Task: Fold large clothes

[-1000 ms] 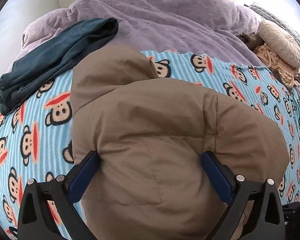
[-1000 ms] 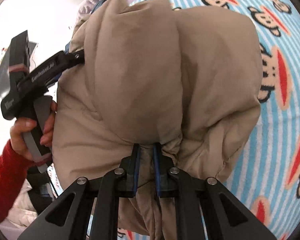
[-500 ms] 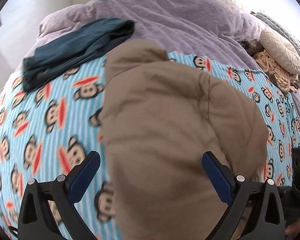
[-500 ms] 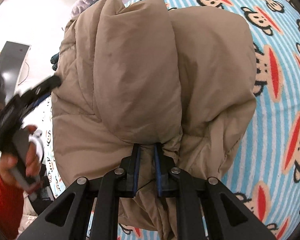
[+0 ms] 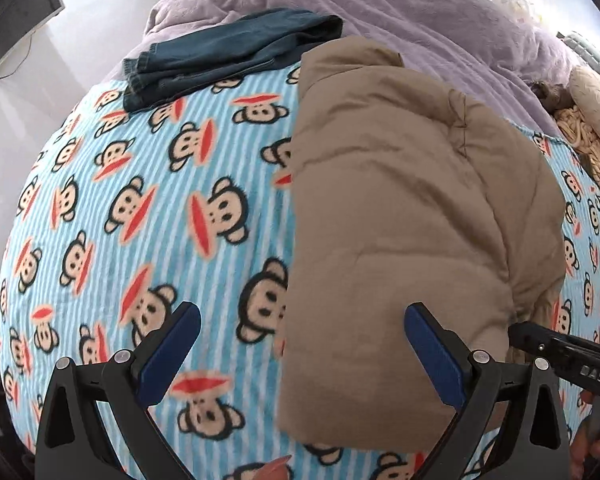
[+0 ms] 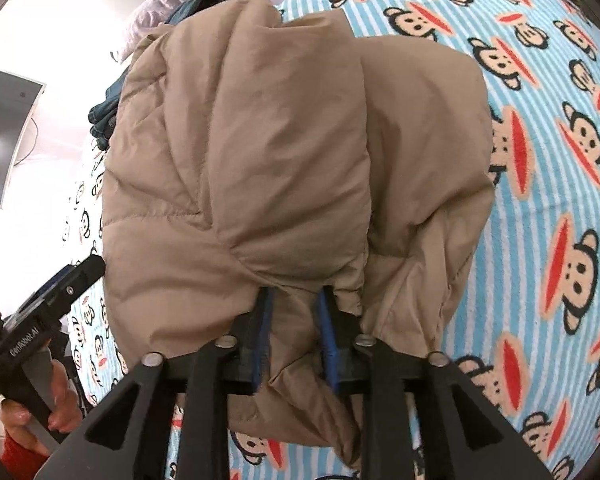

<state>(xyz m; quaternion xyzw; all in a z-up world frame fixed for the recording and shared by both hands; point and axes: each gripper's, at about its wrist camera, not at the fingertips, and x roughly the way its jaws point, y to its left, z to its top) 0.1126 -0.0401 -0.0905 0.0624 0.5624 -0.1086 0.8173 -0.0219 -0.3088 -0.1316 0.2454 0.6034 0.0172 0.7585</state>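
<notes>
Tan puffer jacket (image 5: 400, 208) lies folded into a compact bundle on the monkey-print blanket (image 5: 140, 208), filling center-right of the left wrist frame and most of the right wrist frame. Looks like the folding proper is done: sides tucked in, one thick packet, hood or collar end at the top of the frame. Left to do, my guess: let go fully, maybe pat flat or square up the lower edge, which is bunched and hangs loose at bottom center of the right view. Folded jeans (image 5: 228, 56) sit upper left in the left view, just beside the jacket's top corner, so prob an earlier item already finished. Purple duvet (image 5: 420, 12) across the top; knit cushion (image 5: 592, 100) at the right edge.

Right gripper (image 6: 296, 320): jaws opening, a fold of the jacket's hem is between them, blue pads no longer squeezing it hard, gap visible each side of the cloth. So it's a release, not a grab.

Left gripper (image 5: 300, 336): spread wide, nothing pinched; jacket's lower left edge sits between the fingers in frame, but it hovers above and isn't touching, as far as I can tell.

Writing: left gripper body, seen lower left of the right view, reads "GenRobot.AI". In the left view the other tool, lower right, shows "DAS", rest cut off. No readable label on jacket or jeans. Person's hand (image 6: 60, 400) w/ red sleeve grips the left tool's handle, lower left corner.
</notes>
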